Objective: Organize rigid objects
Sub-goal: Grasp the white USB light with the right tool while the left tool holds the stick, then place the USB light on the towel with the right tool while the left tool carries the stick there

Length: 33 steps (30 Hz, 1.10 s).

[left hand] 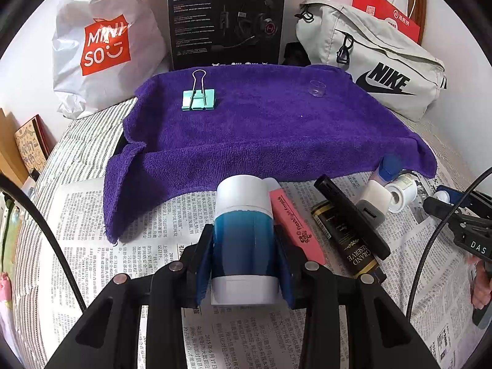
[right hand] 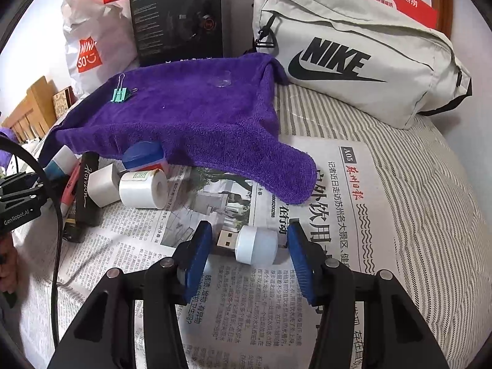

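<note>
A smooth blue-and-white cylinder bottle (left hand: pixel 244 240) is clamped in the left gripper (left hand: pixel 244 246) above the newspaper (left hand: pixel 92 246). The right gripper (right hand: pixel 249 246), part open, straddles a small white USB plug (right hand: pixel 252 244) lying on the newspaper; whether its pads touch is unclear. The fuzzy purple towel (left hand: pixel 261 123) lies beyond.

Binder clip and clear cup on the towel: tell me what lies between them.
Nothing: only bare purple towel lies between the binder clip and the clear cup. The left wrist view shows it best.

Left gripper (left hand: pixel 244 243) clamped; right gripper (right hand: pixel 250 243) parted, angled downward.
</note>
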{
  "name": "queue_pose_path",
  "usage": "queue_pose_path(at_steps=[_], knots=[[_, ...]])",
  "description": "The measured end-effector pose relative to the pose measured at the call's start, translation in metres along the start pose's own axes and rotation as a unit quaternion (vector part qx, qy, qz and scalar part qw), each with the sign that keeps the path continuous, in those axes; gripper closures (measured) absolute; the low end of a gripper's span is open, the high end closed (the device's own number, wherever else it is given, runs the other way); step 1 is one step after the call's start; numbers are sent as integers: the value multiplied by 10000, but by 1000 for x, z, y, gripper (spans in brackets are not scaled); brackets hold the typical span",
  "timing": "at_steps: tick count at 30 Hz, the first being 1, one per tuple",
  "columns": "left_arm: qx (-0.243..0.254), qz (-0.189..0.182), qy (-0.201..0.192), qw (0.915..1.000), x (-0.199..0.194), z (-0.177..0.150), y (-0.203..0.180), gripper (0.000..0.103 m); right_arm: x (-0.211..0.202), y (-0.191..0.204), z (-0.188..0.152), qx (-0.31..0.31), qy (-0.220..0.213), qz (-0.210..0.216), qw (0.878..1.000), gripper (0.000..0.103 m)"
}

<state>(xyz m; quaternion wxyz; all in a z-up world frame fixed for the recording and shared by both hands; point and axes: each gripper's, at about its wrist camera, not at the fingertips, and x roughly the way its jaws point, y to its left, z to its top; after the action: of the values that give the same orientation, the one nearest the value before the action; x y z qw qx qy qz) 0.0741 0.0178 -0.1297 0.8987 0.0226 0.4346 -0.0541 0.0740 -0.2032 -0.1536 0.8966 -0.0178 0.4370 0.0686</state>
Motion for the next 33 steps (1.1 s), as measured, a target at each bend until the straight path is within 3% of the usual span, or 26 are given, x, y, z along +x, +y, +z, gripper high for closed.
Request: queue_pose_path(at_steps=[5,6,7,17,20,23,33], knots=[[-11,-6,-4,10000,0,0,0,68,-1,2,1,-38,16,-32,10000,54],[-11,-7,-3,10000,0,0,0,68,-2,3,1,-36,53,0,10000,65],[-15,-11,-4,10000,0,0,0,68,-4,4,2,14,95,14,10000,67],[-112,-118,-18,9999,0,0,3,69,-3,3,2,12,84,57,9999,67],[-156,-186,-8,9997,0,0,4,69,-5,0,5,-30,205,366,9991,67],[-157,-84,93,9998,-1,1,3,69,-10,-3,7,-67,214,395,9990,67],[-513,-241,113,9983,-21,6,13,69,-26,-17,30,211,35,758,9969,67]])
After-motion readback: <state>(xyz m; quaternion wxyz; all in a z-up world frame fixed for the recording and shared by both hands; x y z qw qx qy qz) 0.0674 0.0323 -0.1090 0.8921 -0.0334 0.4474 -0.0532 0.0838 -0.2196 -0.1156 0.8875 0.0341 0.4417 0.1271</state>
